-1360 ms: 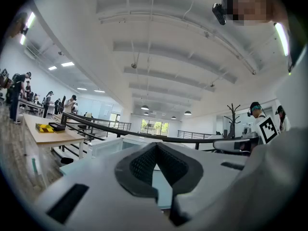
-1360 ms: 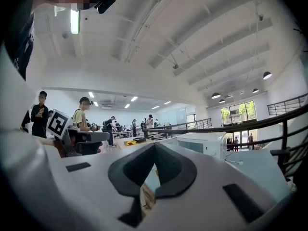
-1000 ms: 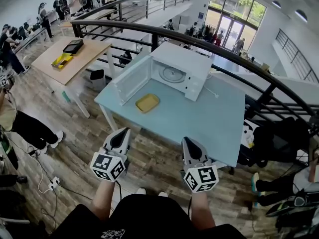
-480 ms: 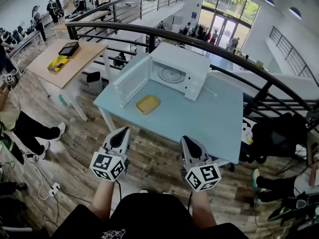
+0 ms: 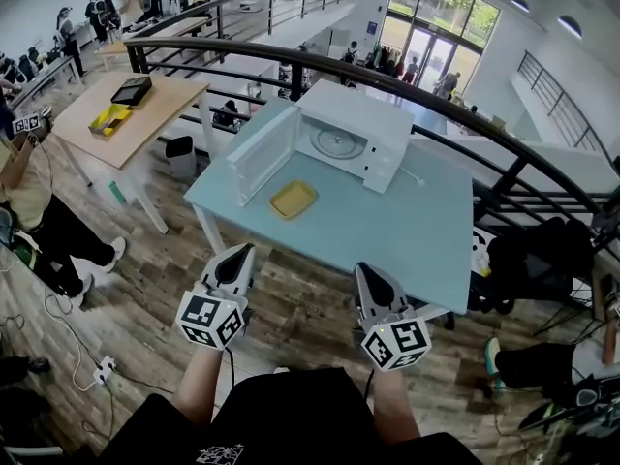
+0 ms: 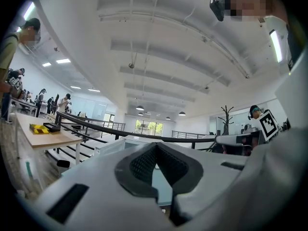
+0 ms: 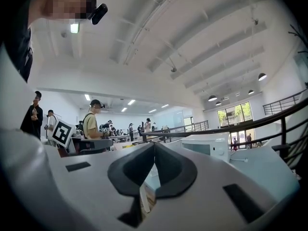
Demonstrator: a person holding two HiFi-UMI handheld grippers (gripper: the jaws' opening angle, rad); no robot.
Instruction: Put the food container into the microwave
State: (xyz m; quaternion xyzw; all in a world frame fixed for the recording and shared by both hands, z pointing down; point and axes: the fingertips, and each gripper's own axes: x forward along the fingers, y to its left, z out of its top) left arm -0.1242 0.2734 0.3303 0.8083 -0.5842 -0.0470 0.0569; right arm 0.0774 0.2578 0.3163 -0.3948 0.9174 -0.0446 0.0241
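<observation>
A shallow yellow food container [image 5: 293,200] lies on the light blue table [image 5: 387,231], just in front of the white microwave [image 5: 349,136]. The microwave's door [image 5: 260,153] is swung open to the left, and the glass turntable shows inside. Both grippers hang over the wooden floor, short of the table's near edge. My left gripper [image 5: 239,253] [image 6: 156,145] is shut with nothing in it. My right gripper [image 5: 364,271] [image 7: 154,144] is also shut and holds nothing. In the right gripper view the microwave [image 7: 208,146] is ahead and to the right.
A curved black railing [image 5: 455,100] runs behind the table. To the left stands a wooden table [image 5: 145,114] with a yellow tray and a black box on it. A person [image 5: 44,226] is at the far left, dark bags [image 5: 542,260] at the right, and a power strip [image 5: 102,364] on the floor.
Both grippers stay shut in about the same place. The head view has shifted slightly, and the person at the far left has moved.
</observation>
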